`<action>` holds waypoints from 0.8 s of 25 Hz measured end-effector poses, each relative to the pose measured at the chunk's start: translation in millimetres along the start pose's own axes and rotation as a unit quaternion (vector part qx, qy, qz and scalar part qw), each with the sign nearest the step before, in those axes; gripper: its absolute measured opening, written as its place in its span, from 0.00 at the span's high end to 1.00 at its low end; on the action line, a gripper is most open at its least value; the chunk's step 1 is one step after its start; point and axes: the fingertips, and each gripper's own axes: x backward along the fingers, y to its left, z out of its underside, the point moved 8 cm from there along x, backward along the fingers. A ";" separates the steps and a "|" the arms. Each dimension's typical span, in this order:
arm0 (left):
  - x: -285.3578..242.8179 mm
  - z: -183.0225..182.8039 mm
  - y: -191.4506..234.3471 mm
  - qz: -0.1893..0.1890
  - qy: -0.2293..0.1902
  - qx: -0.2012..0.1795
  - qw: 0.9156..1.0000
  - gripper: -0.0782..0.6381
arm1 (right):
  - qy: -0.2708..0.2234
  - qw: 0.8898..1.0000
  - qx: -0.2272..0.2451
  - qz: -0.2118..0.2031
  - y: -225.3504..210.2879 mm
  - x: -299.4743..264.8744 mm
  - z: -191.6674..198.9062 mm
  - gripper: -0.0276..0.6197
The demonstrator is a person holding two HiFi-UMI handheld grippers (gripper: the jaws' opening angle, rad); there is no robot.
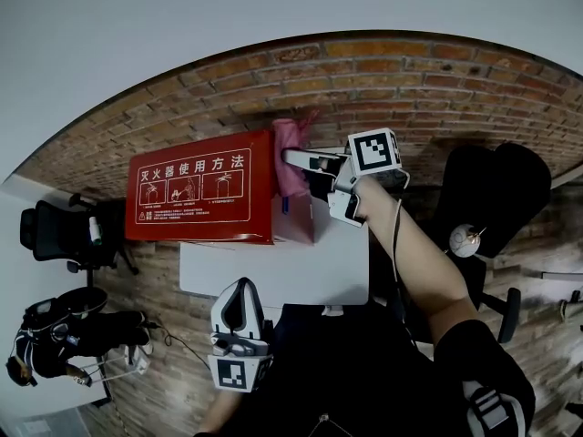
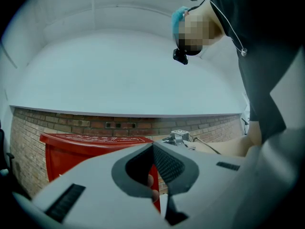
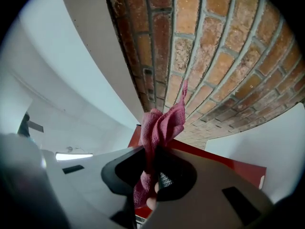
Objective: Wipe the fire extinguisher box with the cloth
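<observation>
Fire extinguisher box (image 1: pixel 196 198): red with white print on its face, standing at the far left of the white table (image 1: pixel 310 280), against the brick wall (image 1: pixel 410 80). Cloth (image 1: pixel 290 153): pink and bunched, pinched between the jaws of the right gripper (image 1: pixel 301 159), at the box's right end. Left gripper (image 1: pixel 241 285): jaws pressed together with nothing between them, at the table's near edge, apart from the box.

I see a white table (image 1: pixel 301 279) in front of a brick wall (image 1: pixel 428 85). A black chair (image 1: pixel 56 233) stands off the table's left end and a second chair (image 1: pixel 499 194) off its right. A black bag (image 1: pixel 68 330) lies at lower left, with cables trailing beside it.
</observation>
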 end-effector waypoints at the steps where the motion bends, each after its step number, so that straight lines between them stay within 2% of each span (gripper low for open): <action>1: 0.3 1.3 -0.4 0.001 0.002 0.000 1.000 0.84 | 0.002 1.000 -0.002 0.003 -2.3 -0.7 0.5 0.85; 20: -0.2 9.5 4.9 0.007 0.023 0.002 1.000 0.84 | -0.009 0.998 -0.049 0.050 -36.1 4.3 18.8 0.85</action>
